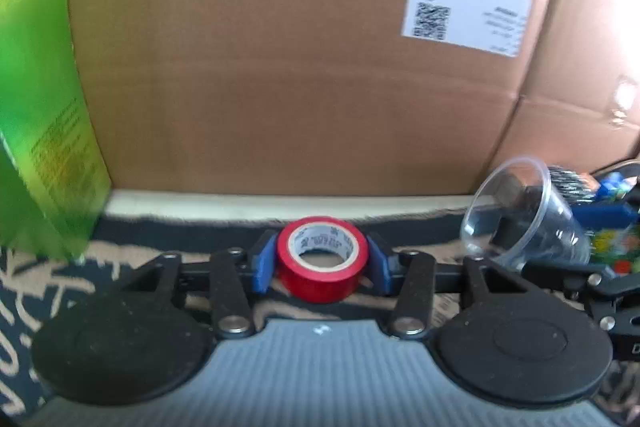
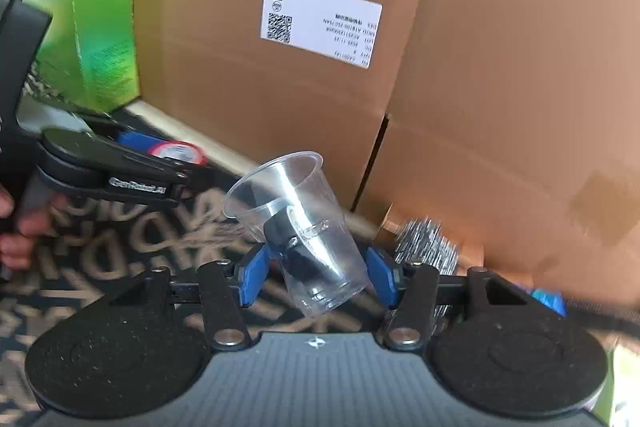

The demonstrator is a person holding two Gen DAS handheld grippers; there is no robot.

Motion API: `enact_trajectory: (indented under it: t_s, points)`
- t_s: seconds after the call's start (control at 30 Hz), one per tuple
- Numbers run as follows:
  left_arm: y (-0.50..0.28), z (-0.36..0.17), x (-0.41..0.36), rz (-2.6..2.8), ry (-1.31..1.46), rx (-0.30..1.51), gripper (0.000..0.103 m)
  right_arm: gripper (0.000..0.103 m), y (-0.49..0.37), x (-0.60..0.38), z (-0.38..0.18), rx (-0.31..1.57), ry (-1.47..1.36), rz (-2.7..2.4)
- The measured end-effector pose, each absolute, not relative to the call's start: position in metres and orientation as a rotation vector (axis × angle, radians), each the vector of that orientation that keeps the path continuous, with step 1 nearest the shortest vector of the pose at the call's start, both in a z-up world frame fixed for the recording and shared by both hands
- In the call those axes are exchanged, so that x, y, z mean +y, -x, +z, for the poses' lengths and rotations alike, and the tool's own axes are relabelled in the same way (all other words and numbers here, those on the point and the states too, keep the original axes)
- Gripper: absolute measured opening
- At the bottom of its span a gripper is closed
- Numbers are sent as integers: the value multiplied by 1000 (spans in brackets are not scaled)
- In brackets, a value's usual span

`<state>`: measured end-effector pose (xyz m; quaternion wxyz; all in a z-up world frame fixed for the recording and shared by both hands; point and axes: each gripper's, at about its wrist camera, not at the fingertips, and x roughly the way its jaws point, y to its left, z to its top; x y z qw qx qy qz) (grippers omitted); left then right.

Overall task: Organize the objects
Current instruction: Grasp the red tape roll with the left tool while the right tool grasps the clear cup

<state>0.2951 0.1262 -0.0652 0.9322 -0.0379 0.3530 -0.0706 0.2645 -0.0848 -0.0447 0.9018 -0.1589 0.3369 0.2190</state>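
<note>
left jaws clamp the red tape roll (image 1: 322, 259); right jaws clamp the tilted clear cup (image 2: 304, 227)

Red tape roll (image 1: 322, 259), clear cup (image 2: 298, 227), green box (image 1: 40, 87), brown carton (image 1: 280, 67).

A large brown cardboard box (image 1: 288, 67) is seen standing along the far edge of a dark mat (image 2: 100, 267) printed with pale lettering. A white label (image 2: 320, 25) with QR codes is stuck to its side. A second cardboard box (image 2: 520, 107) is set just beside it.
</note>
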Motion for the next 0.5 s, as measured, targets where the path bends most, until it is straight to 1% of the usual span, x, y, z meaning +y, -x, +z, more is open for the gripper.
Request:
enact_trajectory:
  t_s: [0.07, 0.13, 0.3, 0.4, 0.43, 0.5]
  points:
    - [-285, -60, 126, -178, 104, 735, 47, 59, -259, -86, -36, 769, 332, 462]
    - [-272, -54, 123, -186, 104, 733, 47, 59, -243, -82, -28, 742, 458, 445]
    - [-238, -41, 111, -214, 90, 718, 47, 59, -181, -67, -30, 490, 984, 355]
    - [-218, -32, 106, -221, 83, 705, 47, 59, -138, -74, -54, 284, 1354, 313]
    - [-217, -27, 107, -225, 84, 700, 47, 59, -128, -76, -61, 237, 1437, 298]
    - [-213, -22, 104, -234, 89, 690, 46, 59, -113, -83, -67, 184, 1495, 288]
